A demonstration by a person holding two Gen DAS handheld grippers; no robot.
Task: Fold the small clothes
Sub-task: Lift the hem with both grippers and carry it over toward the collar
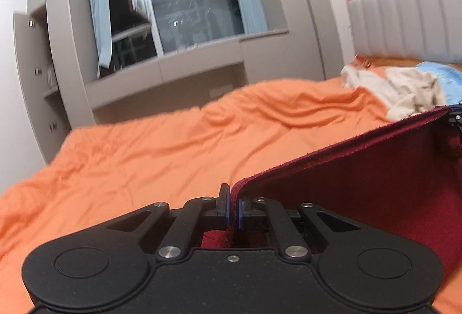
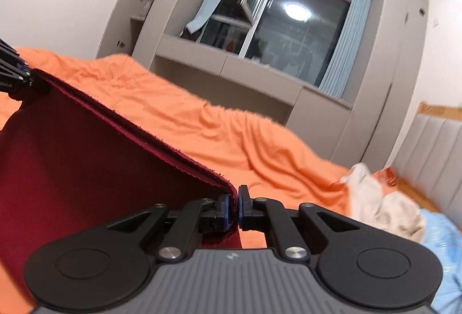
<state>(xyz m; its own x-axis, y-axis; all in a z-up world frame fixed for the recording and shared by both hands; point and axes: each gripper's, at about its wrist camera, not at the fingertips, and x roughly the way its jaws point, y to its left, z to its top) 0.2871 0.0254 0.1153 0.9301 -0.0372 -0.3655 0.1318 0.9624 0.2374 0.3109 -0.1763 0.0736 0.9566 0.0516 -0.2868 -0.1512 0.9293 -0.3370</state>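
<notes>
The left gripper [image 1: 233, 208] is pinched tight on one top corner of a dark red cloth [image 1: 361, 192]. The right gripper [image 2: 234, 208] is pinched tight on the other top corner of the same cloth [image 2: 86, 158]. Both grippers point forward and a bit up, toward the window [image 1: 187, 5] and the grey cupboards. They are held up over the bed, side by side but well apart.

The red cloth is pulled straight between them. Its top edge runs like a line from one gripper to the other. The rest of it hangs down toward the orange blanket [image 1: 144, 152].

The orange blanket covers the bed and has many wrinkles. Near the head edge of the bed lies a cream cloth [image 2: 384, 207], all bunched up. Just beside it is something light blue [image 2: 444, 239]. A padded grey headboard [image 1: 404, 22] with a wooden top stands behind them.
</notes>
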